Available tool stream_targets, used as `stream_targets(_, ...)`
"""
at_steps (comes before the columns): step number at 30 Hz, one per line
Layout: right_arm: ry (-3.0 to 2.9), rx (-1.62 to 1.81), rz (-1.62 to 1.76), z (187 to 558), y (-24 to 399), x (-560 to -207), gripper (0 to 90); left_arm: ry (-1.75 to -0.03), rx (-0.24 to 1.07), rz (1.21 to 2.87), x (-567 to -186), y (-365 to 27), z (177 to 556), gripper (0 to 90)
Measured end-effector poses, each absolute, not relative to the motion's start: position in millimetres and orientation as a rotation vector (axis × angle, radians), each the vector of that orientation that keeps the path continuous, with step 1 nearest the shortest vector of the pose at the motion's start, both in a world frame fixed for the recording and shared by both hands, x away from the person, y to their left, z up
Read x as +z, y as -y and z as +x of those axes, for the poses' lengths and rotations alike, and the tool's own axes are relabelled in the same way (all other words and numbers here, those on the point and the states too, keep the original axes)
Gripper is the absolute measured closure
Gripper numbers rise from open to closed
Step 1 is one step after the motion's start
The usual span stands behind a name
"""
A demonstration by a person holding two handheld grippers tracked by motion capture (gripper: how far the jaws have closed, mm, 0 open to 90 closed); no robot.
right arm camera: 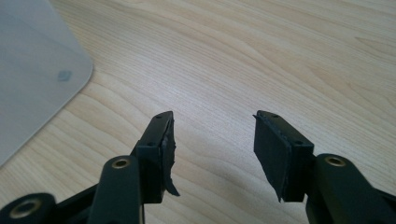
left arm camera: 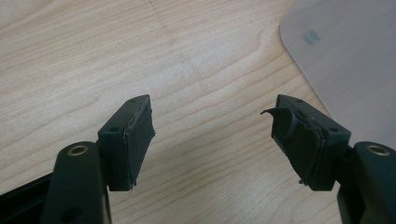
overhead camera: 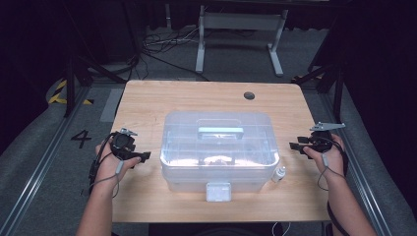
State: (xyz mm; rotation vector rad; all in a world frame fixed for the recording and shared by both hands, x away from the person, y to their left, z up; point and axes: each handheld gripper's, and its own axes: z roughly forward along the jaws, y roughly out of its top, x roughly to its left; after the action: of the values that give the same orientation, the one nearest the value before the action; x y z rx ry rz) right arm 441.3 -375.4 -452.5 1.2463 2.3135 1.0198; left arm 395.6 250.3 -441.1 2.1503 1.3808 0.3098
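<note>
Bare table [overhead camera: 147, 101] flanking central box [overhead camera: 216, 147]

Small white bottle [overhead camera: 279, 173] on wooden table [overhead camera: 147, 98]; round grommet hole [overhead camera: 249, 95] near far edge.

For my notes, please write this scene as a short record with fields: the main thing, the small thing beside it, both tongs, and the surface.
main thing: clear plastic storage box with a pale handle on its lid, lid on, white front latch, at the table's middle
small thing: small clear bottle with a white cap, upright, by the box's right front corner
left tongs: open, nothing between the jaws, left of the box, apart from it
right tongs: open, nothing between the jaws, right of the box, apart from it
surface: light wooden table
</note>
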Motion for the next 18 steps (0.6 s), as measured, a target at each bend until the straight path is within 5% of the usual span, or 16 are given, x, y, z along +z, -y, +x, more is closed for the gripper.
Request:
stream_targets(4,-2.318,1.01,1.227,440,374,-448,46.8,-1.372,0.284,2.167,-440,-251,394,35.1)
stream_targets(11,-2.371,1.048,1.245,442,364,-448,25.6,-1.366,0.279,2.13,-432,-252,391,36.1)
stream_targets(18,-2.461,0.987,1.101,442,361,-443,53.2,-1.239,0.332,2.153,-431,-250,386,36.0)
